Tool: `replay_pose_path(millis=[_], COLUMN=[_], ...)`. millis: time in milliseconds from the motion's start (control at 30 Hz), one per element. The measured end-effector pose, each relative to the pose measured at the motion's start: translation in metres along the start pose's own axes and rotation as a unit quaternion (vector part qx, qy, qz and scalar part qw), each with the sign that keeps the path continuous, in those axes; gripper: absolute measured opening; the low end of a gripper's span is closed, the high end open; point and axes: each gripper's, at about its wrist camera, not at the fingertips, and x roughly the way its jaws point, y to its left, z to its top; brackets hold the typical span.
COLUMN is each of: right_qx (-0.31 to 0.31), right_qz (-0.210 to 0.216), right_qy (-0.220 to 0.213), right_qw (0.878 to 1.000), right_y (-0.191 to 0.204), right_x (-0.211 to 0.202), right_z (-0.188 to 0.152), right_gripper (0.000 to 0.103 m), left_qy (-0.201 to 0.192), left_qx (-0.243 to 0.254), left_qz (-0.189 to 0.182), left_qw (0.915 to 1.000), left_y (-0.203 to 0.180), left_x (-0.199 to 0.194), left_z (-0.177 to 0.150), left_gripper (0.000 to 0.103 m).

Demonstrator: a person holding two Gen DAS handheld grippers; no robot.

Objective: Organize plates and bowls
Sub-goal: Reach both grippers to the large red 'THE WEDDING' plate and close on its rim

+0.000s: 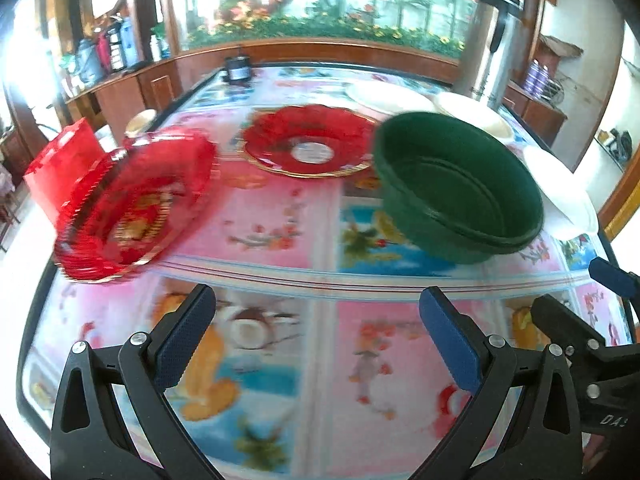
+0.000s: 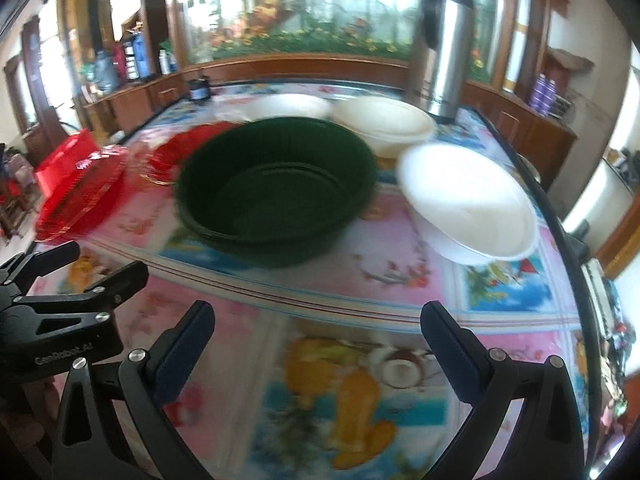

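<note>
A dark green bowl (image 1: pixel 456 188) (image 2: pixel 276 184) stands mid-table. Left of it lies a red glass plate (image 1: pixel 132 204) (image 2: pixel 80 192), and a second red plate (image 1: pixel 308 144) sits further back. White bowls (image 2: pixel 468 204) (image 2: pixel 384 124) stand to the right and behind; one white bowl (image 1: pixel 560 192) shows past the green one. My left gripper (image 1: pixel 316 336) is open over the near table, nothing between its fingers. My right gripper (image 2: pixel 316 340) is also open and empty, short of the green bowl. Each gripper shows at the other view's edge.
A steel thermos jug (image 2: pixel 444 48) (image 1: pixel 496 44) stands at the back right of the patterned table (image 1: pixel 280 360). A white plate (image 2: pixel 284 106) lies at the back. A red box (image 1: pixel 60 160) stands off the left edge. A small dark jar (image 1: pixel 238 68) is at the far edge.
</note>
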Motion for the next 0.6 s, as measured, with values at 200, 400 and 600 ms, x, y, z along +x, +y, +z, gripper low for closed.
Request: replay_pose_path(millis=[200,400,600], right_qx=[-0.023,-0.063,-0.094], right_qz=[0.053,0.098,0.135], right_qy=[-0.007,-0.008,0.001], right_qw=[0.998,0.993,0.986], right_y=[0.031,0.080,0.117], right_x=[-0.002,0.006,0.028], right_z=[0.012,0.029,0.054], right_gripper=[0.102,0.102,0.102], left_qy=[-0.010,-0.017,-0.006], left_qx=[-0.025,-0.046,-0.089], left_qz=[0.029,0.049,0.074], left_qw=[0.9992,0.9976,0.9932], left_y=[0.050,0.105,0.171], left_x=[-0.012,-0.018,-0.012], left_z=[0.004,0.016,0.036], left_gripper=[0.103,0.103,0.103])
